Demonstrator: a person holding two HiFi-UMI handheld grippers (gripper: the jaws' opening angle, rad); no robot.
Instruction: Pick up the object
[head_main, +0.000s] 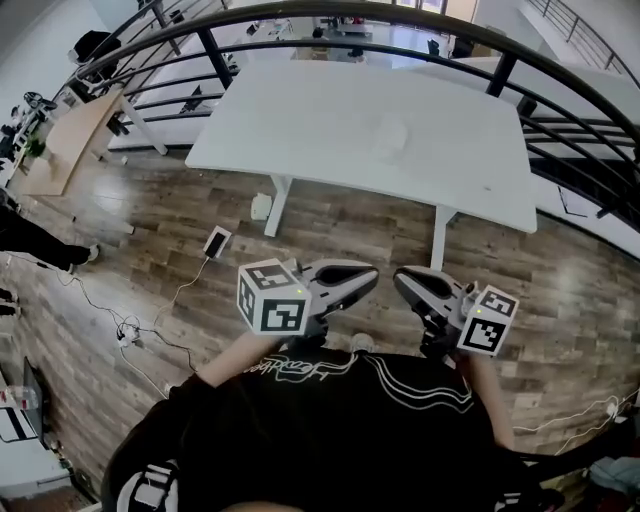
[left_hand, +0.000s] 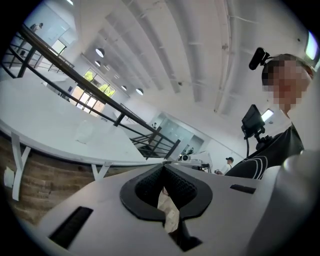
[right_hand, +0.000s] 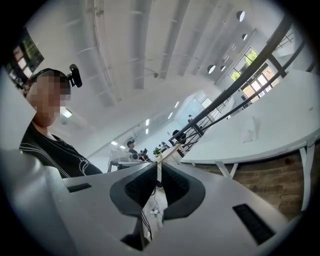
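Observation:
A pale, see-through object (head_main: 388, 135) lies on the white table (head_main: 300, 130), right of its middle; I cannot tell what it is. It shows as a faint patch in the left gripper view (left_hand: 84, 132) and in the right gripper view (right_hand: 251, 129). Both grippers hang close to my chest, well short of the table and above the wooden floor. The left gripper (head_main: 372, 275) points right, the right gripper (head_main: 399, 279) points left, and their tips nearly meet. The left gripper (left_hand: 164, 163) is shut with nothing in it. The right gripper (right_hand: 159, 164) is also shut and holds nothing.
A black curved railing (head_main: 500, 70) runs behind and beside the table. On the floor lie a white power adapter (head_main: 216, 241) and loose cables (head_main: 130, 330). A wooden desk (head_main: 70, 140) stands at far left, with a person's shoe (head_main: 75, 257) near it.

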